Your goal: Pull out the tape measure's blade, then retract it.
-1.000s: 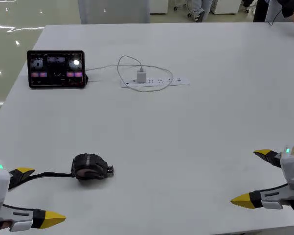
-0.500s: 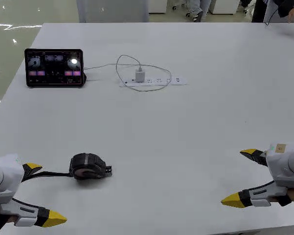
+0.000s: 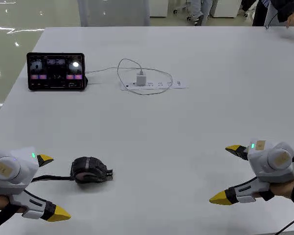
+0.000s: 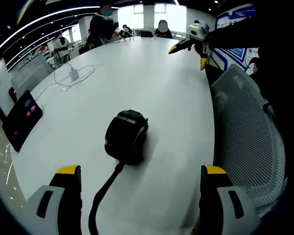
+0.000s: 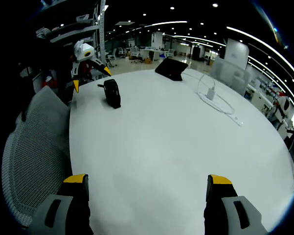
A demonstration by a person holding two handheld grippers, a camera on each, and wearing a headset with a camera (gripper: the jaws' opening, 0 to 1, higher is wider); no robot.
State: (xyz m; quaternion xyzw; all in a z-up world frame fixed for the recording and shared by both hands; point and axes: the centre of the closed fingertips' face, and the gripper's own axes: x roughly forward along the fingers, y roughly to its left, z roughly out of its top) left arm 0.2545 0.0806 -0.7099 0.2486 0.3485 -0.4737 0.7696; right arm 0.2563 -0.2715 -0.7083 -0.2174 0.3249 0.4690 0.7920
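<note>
The left gripper (image 3: 51, 186), jaws spread wide, hovers just behind the compact black rubber-cased tape measure (image 3: 90, 170) lying on the white bench (image 3: 186, 127). The right gripper (image 3: 225, 173), equally wide, sits well apart. The case looks dense and rigid, and is probably best clamped across its flat sides.

Bright, even overhead light: ceiling strips (image 5: 171, 23) + spots in right gripper view. White desk (image 3: 195, 112) evenly lit, no hot spots; glossy floor (image 3: 14, 22) far left shows streaky glare. Tape measure (image 3: 90, 170) throws only a soft, short shadow. Head view sharp thru-out. Both gripper views: heavy fisheye bend at edges; left gripper view slightly smeared at near edge.
</note>
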